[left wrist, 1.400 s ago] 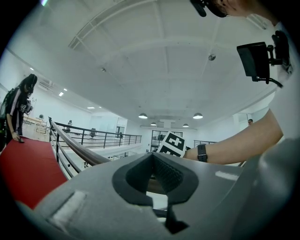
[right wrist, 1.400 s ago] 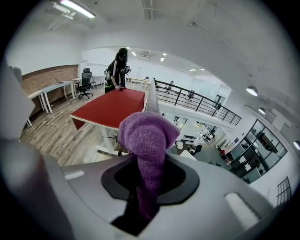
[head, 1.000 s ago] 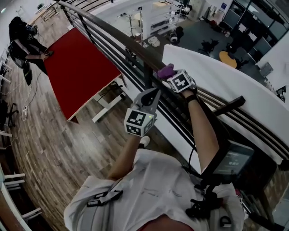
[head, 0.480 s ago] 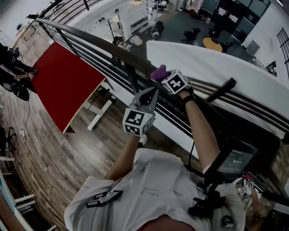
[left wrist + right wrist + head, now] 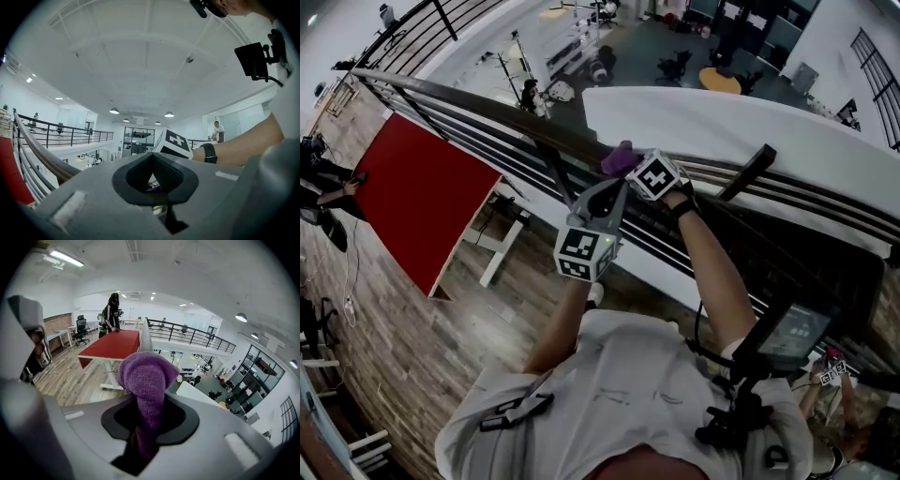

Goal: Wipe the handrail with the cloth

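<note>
Cloth (image 5: 619, 157) and handrail (image 5: 487, 108) are sitting just beyond the left gripper (image 5: 617, 190), which is hovering nearest the person with its jaws closed on nothing. The right gripper (image 5: 630, 169) is pinching the purple cloth (a bunched knit wad) tightly, holding it against the dark handrail's top. Farther off, a red table (image 5: 417, 192) is standing on the wooden floor (image 5: 403, 328).

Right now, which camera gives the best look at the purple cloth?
The right gripper view: the purple cloth fills its centre, pinched in the shut right gripper. The head view shows only a small part of it at the handrail, past that gripper. The left gripper view does not show it.
</note>
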